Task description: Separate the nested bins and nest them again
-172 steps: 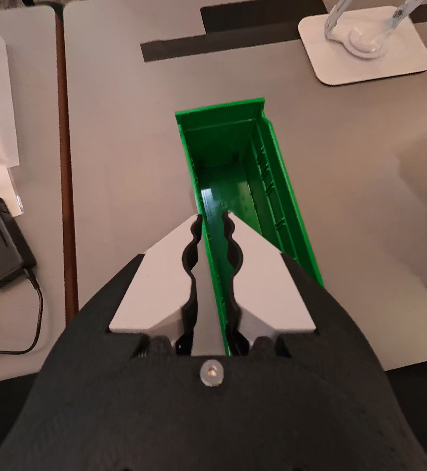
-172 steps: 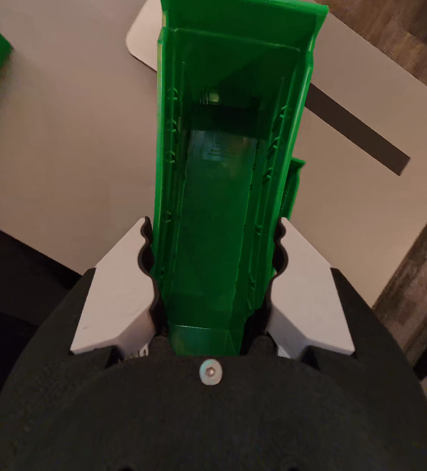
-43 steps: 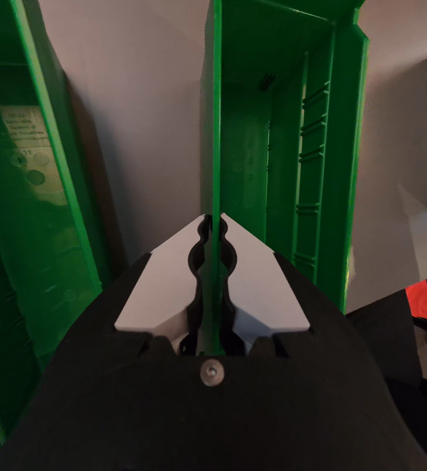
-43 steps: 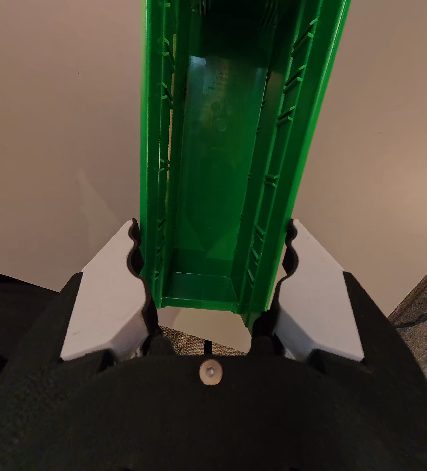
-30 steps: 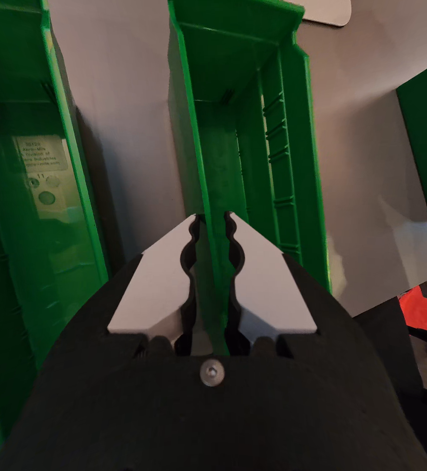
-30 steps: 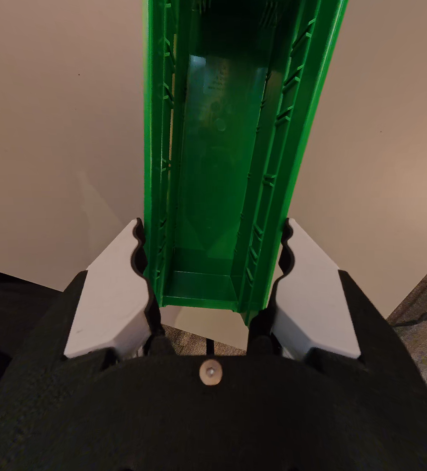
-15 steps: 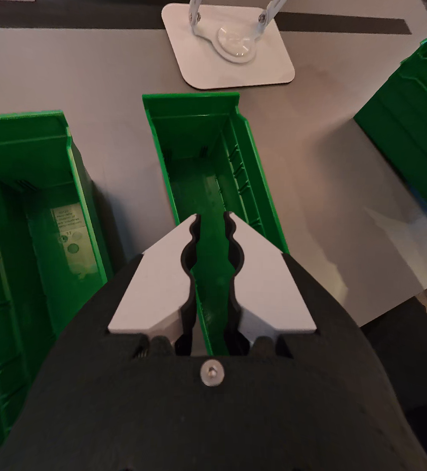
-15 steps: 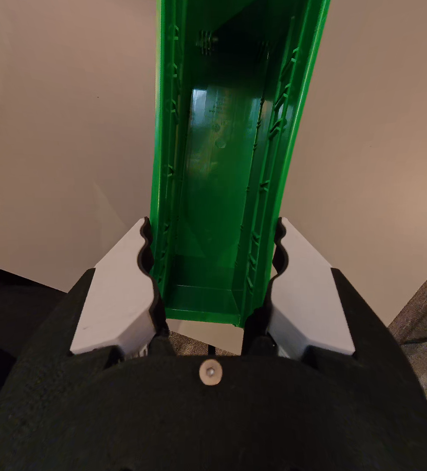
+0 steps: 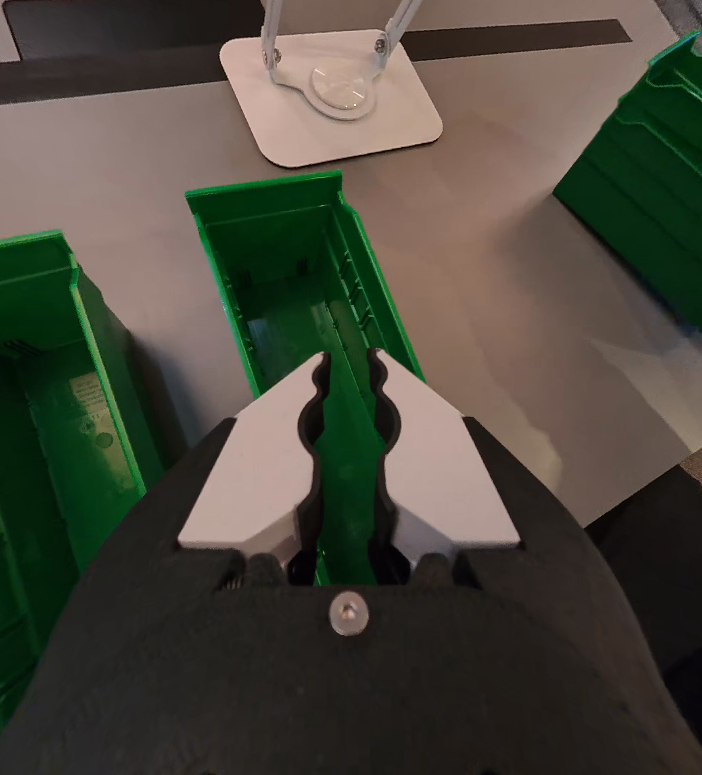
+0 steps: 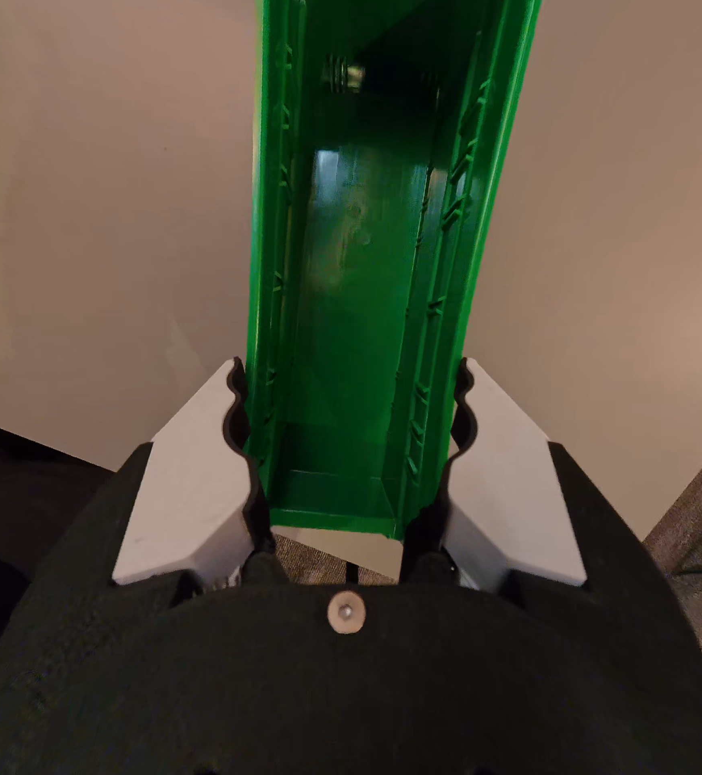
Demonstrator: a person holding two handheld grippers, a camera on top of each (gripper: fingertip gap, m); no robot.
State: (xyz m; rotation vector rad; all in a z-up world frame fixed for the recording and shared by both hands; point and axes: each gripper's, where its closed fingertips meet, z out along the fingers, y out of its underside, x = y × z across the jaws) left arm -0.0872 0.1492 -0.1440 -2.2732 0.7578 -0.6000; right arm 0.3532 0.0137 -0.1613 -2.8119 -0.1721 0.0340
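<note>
Held bin (image 10: 366,260): long axis runs straight ahead from your right gripper (image 10: 351,444), near end seated between its jaws, which clamp both long walls. Middle bin (image 9: 299,268) stands on the table (image 9: 89,167), parallel, mouth up, directly under your left gripper (image 9: 347,398); those jaws are narrowly parted, pinching nothing. Third bin (image 9: 26,377) sits beside it, left. Likely next: nesting.
</note>
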